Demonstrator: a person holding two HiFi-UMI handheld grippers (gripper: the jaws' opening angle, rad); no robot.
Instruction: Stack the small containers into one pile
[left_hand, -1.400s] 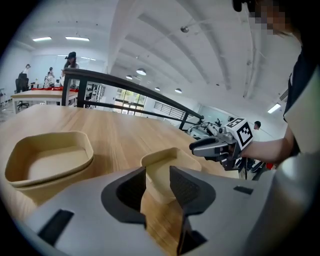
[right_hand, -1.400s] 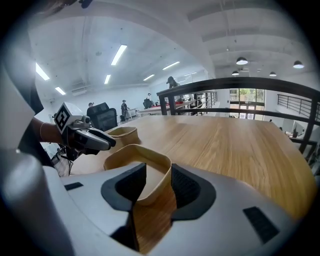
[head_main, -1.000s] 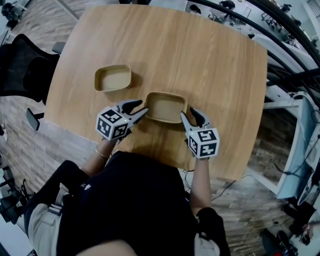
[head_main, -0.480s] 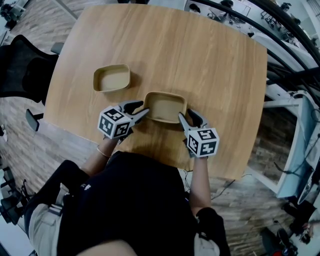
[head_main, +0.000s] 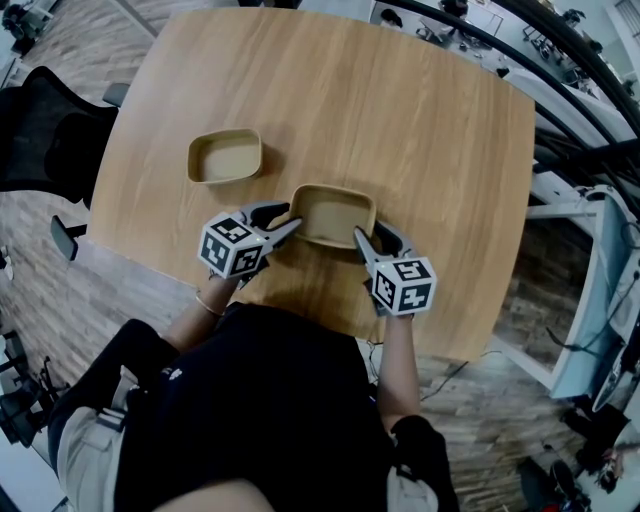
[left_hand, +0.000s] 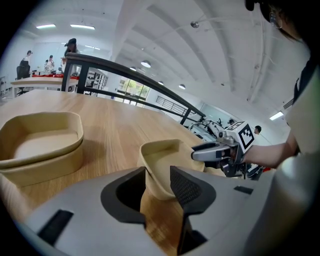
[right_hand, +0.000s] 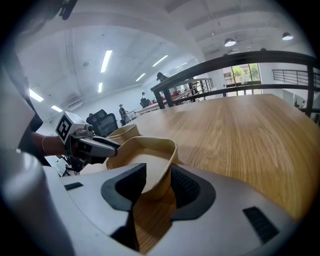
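Beige and shallow, the rounded-rectangular near container (head_main: 333, 212) sits upright on the light wooden table (head_main: 400, 120), close to the edge in front of you and between your two tools. Your left gripper (head_main: 283, 218) has its jaws drawn narrow onto the container's left corner. In the left gripper view, the wall stands between the two pads, one jaw inside the rim and one outside, both against it. Your right gripper (head_main: 368, 236) does the same at the opposite corner. In the right gripper view, the thin wall is pinched between the jaws, and the ribbed pad lies on its outer face. The container's base looks to rest on the wood, though the head view does not settle this.

Further from you and to the left, well apart from the held one, the second beige container (head_main: 225, 155) sits upright and open on the same tabletop, untouched. Beyond the table's left edge stands a black office chair (head_main: 40, 130).
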